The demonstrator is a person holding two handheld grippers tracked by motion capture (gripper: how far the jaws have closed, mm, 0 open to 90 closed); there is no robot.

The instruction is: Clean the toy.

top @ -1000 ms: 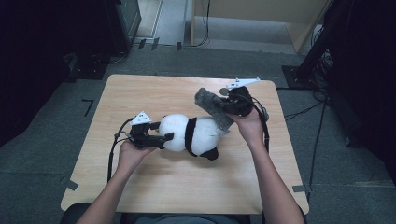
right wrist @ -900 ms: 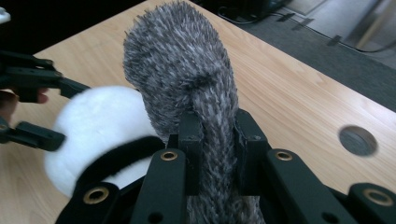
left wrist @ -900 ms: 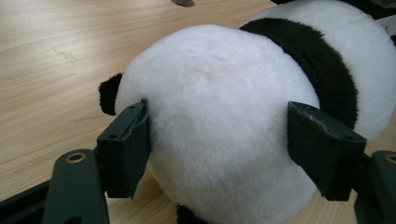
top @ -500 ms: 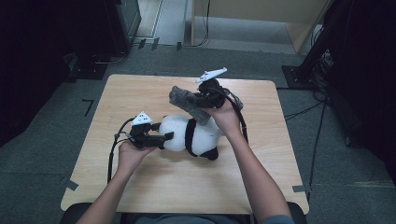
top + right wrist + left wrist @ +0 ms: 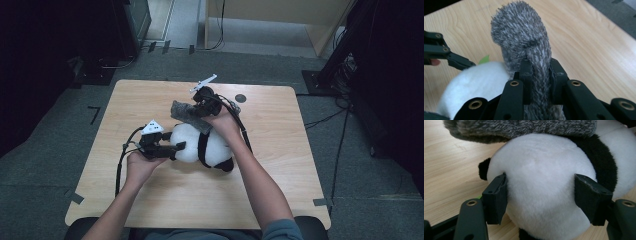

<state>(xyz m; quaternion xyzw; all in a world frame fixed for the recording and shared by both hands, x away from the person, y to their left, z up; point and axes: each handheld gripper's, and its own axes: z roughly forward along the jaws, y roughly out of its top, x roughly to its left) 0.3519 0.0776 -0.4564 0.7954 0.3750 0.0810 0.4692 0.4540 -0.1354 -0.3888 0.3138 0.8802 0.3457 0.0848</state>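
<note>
Panda plush (image 5: pixel 205 145) pinned on surface (image 5: pixel 280 190), left gripper (image 5: pixel 541 197) fingers closing round its head; right gripper (image 5: pixel 540 80) fingers clamped on grey knit hat (image 5: pixel 524 42), poised above for dressing.

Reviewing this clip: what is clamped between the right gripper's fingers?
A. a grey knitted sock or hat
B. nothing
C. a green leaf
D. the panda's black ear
A: the right gripper pinches a grey fuzzy knit, held above the plush panda.
</note>
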